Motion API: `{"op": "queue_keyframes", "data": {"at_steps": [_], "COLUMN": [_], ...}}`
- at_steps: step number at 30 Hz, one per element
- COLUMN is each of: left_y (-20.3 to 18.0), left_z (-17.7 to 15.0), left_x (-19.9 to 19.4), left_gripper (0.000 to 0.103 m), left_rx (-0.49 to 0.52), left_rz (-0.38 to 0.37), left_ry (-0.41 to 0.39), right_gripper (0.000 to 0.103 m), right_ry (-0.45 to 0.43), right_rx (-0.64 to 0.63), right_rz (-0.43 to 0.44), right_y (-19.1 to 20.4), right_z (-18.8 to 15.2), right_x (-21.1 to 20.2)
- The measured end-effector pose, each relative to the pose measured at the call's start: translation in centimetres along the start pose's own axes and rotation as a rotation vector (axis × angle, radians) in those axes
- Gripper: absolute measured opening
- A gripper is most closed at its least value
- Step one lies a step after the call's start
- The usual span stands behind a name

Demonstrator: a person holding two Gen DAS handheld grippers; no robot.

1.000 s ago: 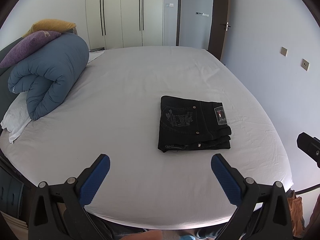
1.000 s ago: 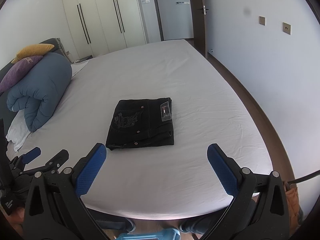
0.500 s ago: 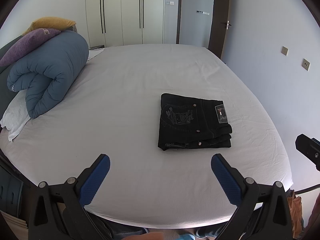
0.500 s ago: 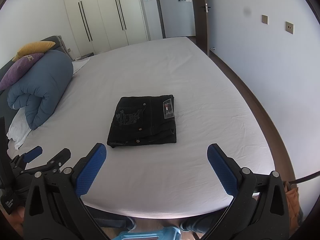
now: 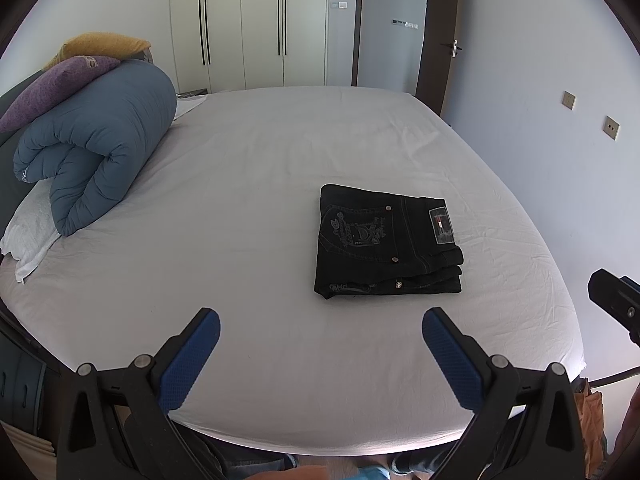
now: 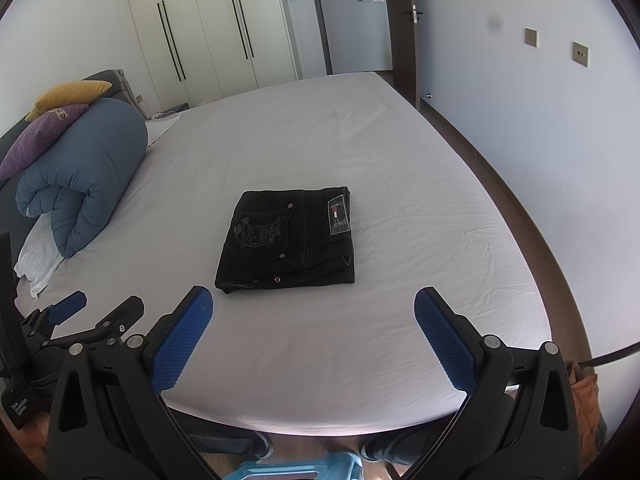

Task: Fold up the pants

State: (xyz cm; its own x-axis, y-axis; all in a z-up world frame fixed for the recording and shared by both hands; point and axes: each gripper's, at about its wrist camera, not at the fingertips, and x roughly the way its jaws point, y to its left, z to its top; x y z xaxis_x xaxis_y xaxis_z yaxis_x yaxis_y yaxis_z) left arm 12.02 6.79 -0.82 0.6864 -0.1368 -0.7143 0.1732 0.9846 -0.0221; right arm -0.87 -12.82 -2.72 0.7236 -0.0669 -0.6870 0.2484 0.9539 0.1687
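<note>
Black pants (image 5: 386,242) lie folded into a compact rectangle on the white bed (image 5: 260,184), back pocket embroidery and a waistband label facing up. They also show in the right wrist view (image 6: 290,238). My left gripper (image 5: 320,340) is open and empty, held above the bed's near edge, short of the pants and to their left. My right gripper (image 6: 312,320) is open and empty, near the bed's front edge, just short of the pants. The left gripper also shows in the right wrist view (image 6: 96,312) at the lower left.
A rolled blue duvet (image 5: 96,156) with a purple pillow (image 5: 56,84) and a yellow pillow (image 5: 104,42) sits at the bed's left side. Wardrobes (image 5: 248,24) and a doorway (image 5: 392,28) stand beyond. A wall (image 5: 560,128) runs along the right.
Both grippers have pulled back and lifted slightly, so the folded pants sit a little farther away. The pants have not moved. Both grippers stay open.
</note>
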Motion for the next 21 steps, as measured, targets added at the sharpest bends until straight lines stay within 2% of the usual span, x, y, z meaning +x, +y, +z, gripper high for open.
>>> {"op": "queue_keyframes", "data": {"at_steps": [21], "left_y": [0.11], "left_z": [-0.11], "left_x": [0.05], "left_gripper": [0.103], "left_rx": [0.003], "left_rz": [-0.002], "left_ry": [0.003], "right_gripper": [0.103], "right_ry": [0.010], "right_rx": [0.000], "right_rz": [0.006], "right_y": [0.16], "right_z": [-0.57], "right_x": [0.41]}}
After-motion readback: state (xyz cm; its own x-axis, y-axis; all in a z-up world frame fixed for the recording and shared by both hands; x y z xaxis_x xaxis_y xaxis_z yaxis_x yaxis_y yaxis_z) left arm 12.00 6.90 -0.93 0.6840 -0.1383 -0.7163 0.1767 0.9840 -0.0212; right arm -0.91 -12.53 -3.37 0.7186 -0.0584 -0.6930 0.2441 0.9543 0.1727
